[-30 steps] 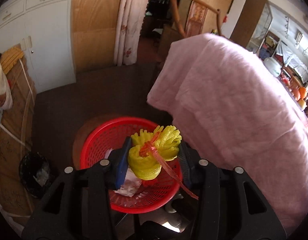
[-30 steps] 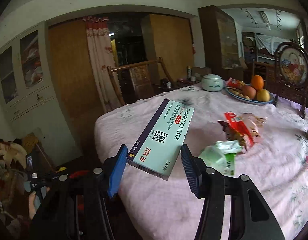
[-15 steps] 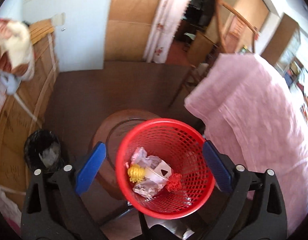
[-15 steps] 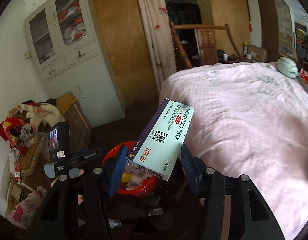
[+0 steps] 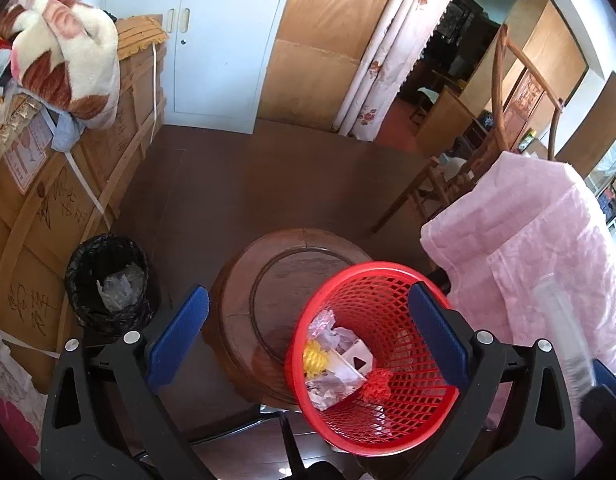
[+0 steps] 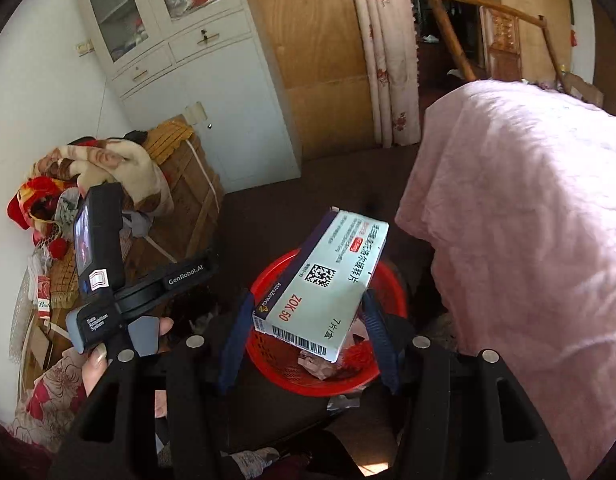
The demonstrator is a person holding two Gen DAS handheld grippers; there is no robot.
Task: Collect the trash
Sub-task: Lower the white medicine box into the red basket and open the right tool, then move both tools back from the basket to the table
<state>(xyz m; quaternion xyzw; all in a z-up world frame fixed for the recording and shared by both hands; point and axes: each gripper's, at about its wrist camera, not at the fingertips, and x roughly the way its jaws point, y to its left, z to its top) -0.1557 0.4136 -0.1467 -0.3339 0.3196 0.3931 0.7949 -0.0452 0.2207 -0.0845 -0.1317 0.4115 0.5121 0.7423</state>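
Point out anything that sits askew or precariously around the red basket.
The red basket looks tilted and hangs off the edge of the round wooden stool, not centred on it, so it could tip. The medicine box over it sits slanted in the right claw.

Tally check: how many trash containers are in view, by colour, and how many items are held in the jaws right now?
Red mesh basket: 1
Black lined bin: 1
Held medicine box: 1
Total: 3
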